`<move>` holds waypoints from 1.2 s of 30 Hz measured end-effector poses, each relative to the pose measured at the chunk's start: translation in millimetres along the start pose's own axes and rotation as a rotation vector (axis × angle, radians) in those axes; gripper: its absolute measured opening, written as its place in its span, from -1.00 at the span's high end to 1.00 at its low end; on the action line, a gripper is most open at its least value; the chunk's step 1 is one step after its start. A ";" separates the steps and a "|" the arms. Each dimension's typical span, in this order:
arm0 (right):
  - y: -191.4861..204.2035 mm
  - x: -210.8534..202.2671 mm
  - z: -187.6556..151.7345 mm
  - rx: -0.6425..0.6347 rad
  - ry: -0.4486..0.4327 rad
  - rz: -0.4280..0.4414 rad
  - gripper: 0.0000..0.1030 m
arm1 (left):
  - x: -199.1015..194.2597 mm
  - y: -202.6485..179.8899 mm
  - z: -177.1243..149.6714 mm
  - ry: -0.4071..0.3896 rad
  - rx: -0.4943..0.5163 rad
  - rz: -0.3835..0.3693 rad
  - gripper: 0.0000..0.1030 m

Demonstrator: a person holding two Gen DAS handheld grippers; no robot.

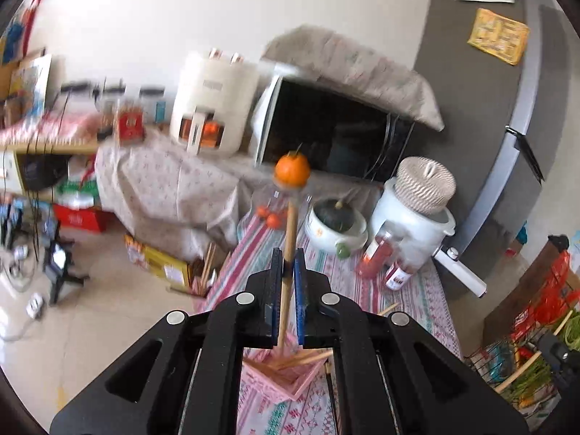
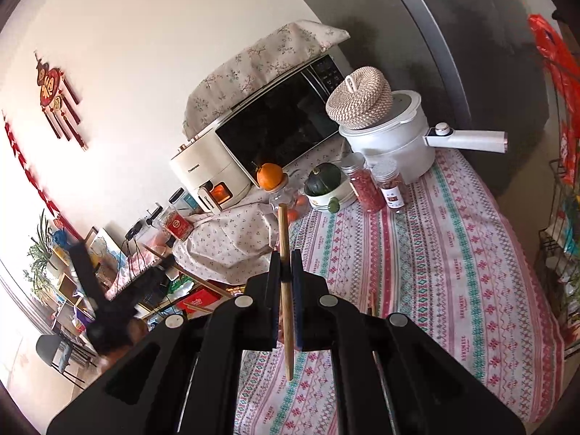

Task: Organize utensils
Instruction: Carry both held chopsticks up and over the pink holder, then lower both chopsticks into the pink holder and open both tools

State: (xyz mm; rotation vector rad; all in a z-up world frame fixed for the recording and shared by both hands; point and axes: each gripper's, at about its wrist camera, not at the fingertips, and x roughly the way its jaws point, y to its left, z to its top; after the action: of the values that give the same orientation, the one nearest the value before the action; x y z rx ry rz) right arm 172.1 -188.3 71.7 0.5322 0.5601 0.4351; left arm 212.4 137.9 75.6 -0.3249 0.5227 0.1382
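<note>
Patterned tablecloth (image 2: pixel 453 253): both grippers, left (image 1: pixel 289 268) and right (image 2: pixel 286 272), clamp one chopstick each (image 1: pixel 290 232) (image 2: pixel 283 232); likely next, lower into pink basket (image 1: pixel 290 380).

Ahead of the jaws, a white wall (image 2: pixel 145 54) (hung with red ornaments (image 2: pixel 54 98)) backs a cloth-draped microwave (image 2: pixel 279 123); right, a grey refrigerator (image 2: pixel 471 36); left, pale floor tiles (image 1: pixel 72 326).
</note>
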 end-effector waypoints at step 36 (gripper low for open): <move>93.9 109.7 -22.3 -0.243 -0.005 -0.162 0.68 | -52.4 31.1 -30.3 -0.021 -0.035 -0.044 0.49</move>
State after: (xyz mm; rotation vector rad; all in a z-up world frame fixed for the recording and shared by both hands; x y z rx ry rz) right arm 220.0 -50.4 68.2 0.2532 0.5328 0.3414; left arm 146.7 154.4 69.2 -0.3690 0.4926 0.1080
